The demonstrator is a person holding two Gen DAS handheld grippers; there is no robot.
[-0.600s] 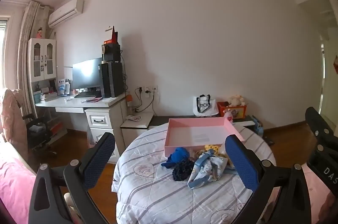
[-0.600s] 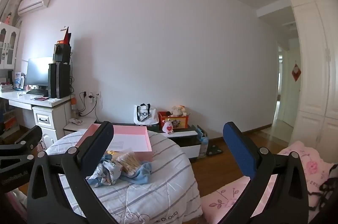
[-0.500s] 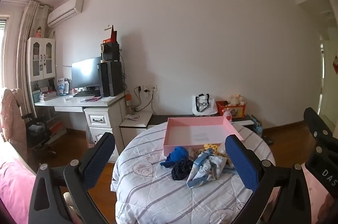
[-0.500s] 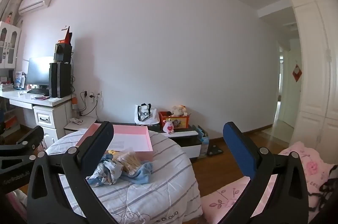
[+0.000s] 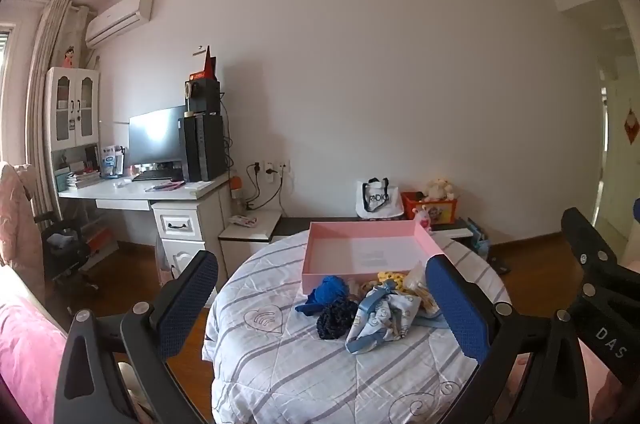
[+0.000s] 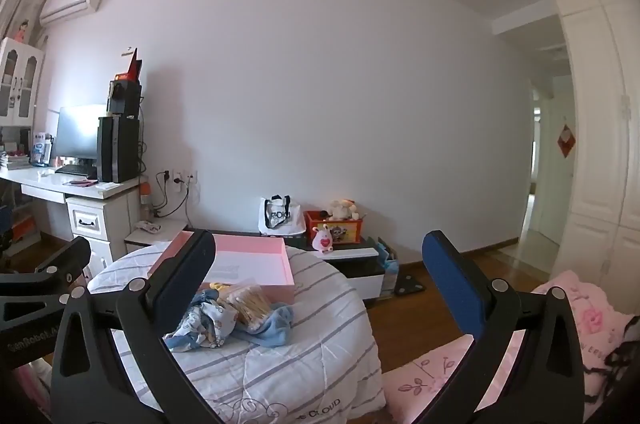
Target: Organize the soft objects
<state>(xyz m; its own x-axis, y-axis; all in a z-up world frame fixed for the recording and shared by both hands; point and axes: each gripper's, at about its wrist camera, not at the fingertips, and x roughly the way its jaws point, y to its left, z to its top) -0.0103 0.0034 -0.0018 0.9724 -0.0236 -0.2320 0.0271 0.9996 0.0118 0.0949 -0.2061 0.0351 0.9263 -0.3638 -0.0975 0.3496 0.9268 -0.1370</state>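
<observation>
left wrist view: soft pile (image 5: 372,308) lies beyond spread, empty fingers (image 5: 454,306).

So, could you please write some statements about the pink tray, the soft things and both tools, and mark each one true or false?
1. The pink tray already holds the soft items. False: they lie on the quilt in front of it.
2. The left tool is open and holds nothing. True.
3. The right tool is clamped on the blue cloth. False: it is open, holding nothing.
4. The dark blue knitted item lies beside the patterned cloth. True.
</observation>
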